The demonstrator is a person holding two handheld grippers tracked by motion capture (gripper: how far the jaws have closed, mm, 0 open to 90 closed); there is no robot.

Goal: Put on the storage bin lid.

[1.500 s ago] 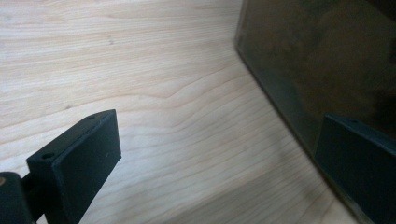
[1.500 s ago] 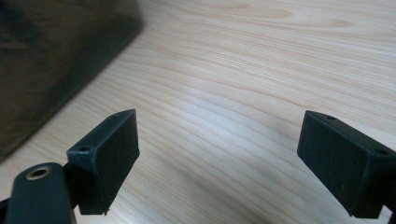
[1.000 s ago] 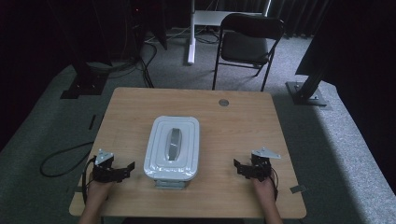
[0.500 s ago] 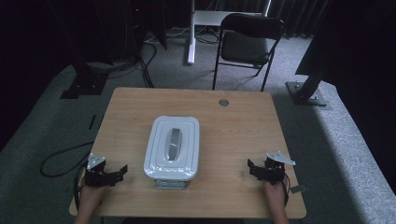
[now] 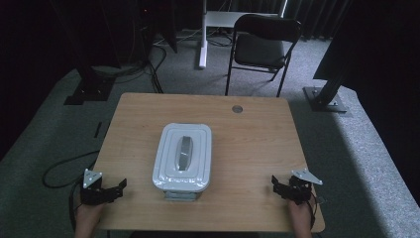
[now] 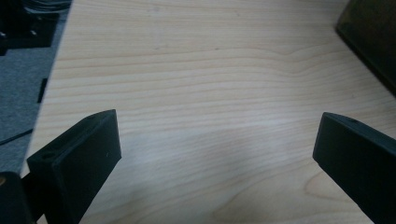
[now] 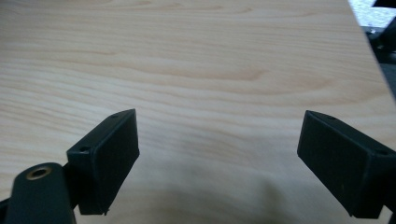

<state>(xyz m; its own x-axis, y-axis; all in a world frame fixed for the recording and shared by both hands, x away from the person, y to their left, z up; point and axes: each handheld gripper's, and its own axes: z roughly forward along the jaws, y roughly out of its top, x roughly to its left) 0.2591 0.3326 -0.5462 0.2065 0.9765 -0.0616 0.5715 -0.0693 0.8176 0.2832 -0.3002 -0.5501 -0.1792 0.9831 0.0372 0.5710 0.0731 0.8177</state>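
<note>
Table: the light wooden rectangular table (image 5: pixel 257 148) lies under both tongs, its pale grain running across both gripper views beneath the black jaws.
Box: the white rectangular lidded container with a grey handle strip on top (image 5: pixel 183 157) stands between the two tongs, nearer the left tongs than the right, touching neither. In the left gripper view a dark corner (image 6: pixel 373 37) shows ahead and to the right of the jaws; I cannot tell for sure that it is the box.
Left hand: the left hand (image 5: pixel 88 212) comes in over the near left corner of the table, forearm low, holding its tongs level and pointing them inward toward the box.
Right hand: the right hand (image 5: pixel 299 214) sits at the near right edge, turned inward, well apart from the box.
Left tongs: the left tongs (image 5: pixel 119 186) are spread wide and hold nothing.
Right tongs: the right tongs (image 5: pixel 275 184) are likewise spread wide, only bare wood between the jaws.
</note>
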